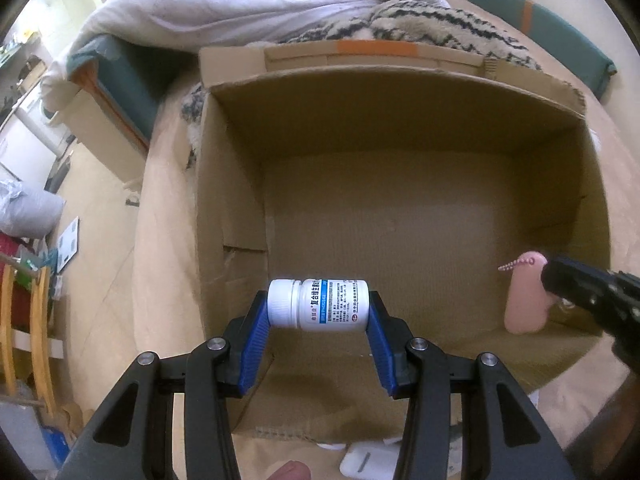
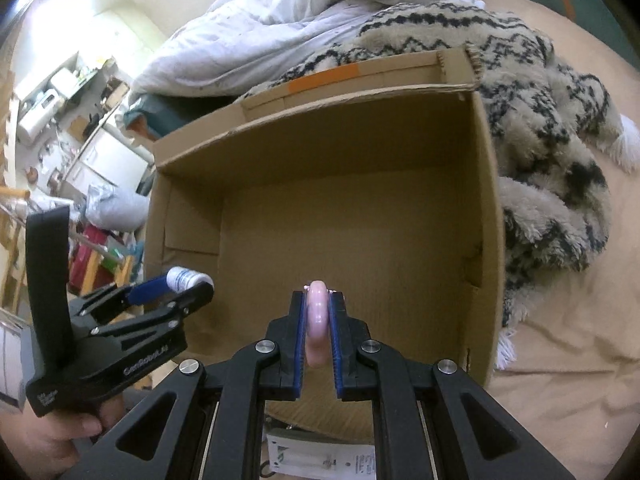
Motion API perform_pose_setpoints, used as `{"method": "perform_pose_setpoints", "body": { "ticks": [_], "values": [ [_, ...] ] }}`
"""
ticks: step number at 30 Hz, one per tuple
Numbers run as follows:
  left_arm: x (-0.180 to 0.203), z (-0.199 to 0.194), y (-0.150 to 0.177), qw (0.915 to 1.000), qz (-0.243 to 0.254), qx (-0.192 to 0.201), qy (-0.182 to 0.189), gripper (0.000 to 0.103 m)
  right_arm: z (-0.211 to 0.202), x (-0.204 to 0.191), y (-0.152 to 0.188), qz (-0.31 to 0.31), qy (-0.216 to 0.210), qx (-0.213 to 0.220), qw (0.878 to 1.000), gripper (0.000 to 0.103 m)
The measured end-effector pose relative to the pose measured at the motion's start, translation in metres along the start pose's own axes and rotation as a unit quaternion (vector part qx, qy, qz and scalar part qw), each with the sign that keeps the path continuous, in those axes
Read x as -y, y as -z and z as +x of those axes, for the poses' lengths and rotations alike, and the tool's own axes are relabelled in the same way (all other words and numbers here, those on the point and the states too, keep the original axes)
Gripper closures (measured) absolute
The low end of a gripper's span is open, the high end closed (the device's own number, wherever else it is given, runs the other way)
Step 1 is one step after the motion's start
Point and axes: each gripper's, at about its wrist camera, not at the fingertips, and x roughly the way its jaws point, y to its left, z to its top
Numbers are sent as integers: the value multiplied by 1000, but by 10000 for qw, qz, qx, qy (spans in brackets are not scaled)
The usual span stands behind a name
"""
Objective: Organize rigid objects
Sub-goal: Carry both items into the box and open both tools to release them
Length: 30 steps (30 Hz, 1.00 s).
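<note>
left gripper [image 1: 318, 307] clamped on white pill bottle [image 1: 318, 304], sideways | right gripper [image 2: 318, 320] clamped on pink case [image 2: 317, 320] | both above open cardboard box [image 1: 400, 216]

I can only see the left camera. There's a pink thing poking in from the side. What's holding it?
Observer: The right gripper is shut on the pink thing, squeezing it edge-on.
Operator: Is it over the box too?
Observer: Yes, it hangs above the cardboard box, near the front wall.
Operator: What's beside the box on that side?
Observer: A fuzzy patterned blanket lies along its right wall.
Operator: Who's holding my gripper?
Observer: A hand grips the handle of the left gripper, which carries the white bottle.
</note>
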Motion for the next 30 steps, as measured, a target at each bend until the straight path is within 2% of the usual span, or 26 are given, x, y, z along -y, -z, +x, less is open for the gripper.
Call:
{"method": "perform_pose_setpoints", "body": {
  "ticks": [10, 18, 19, 20, 21, 23, 24, 25, 26, 29, 30],
  "values": [
    [-4, 9, 3, 9999, -106, -77, -44, 60, 23, -8, -5, -39, 231, -203, 9995, 90],
    [-3, 5, 6, 10000, -35, 30, -71, 60, 15, -5, -8, 39, 296, 22, 9996, 90],
    [-2, 4, 6, 10000, 0, 37, -66, 59, 13, -5, -8, 28, 310, 63, 9995, 90],
    [-1, 3, 6, 10000, 7, 52, -53, 51, 11, -6, -9, 19, 321, 110, 9994, 90],
    [-1, 1, 6, 10000, -4, 78, 33, 47, 10, -6, -10, 26, 288, 142, 9995, 83],
    [0, -2, 6, 9999, -26, 102, 135, 35, 5, -6, -12, 61, 186, 235, 9995, 59],
    [1, -3, 6, 9998, -14, 115, 154, 32, 2, -7, -13, 71, 151, 312, 9994, 33],
    [3, -6, 6, 9998, 4, 132, 174, 25, -2, -7, -13, 94, 88, 425, 9990, 25],
    [4, -8, 6, 9998, 15, 152, 163, 17, -6, -8, -14, 125, 16, 497, 9987, 25],
    [4, -16, 5, 9993, -66, 267, 255, 9, -14, -11, -17, 170, -77, 626, 9979, 19],
    [2, -19, 4, 9989, -135, 295, 343, 8, -19, -12, -17, 173, -77, 725, 9972, 5]
  ]
}}
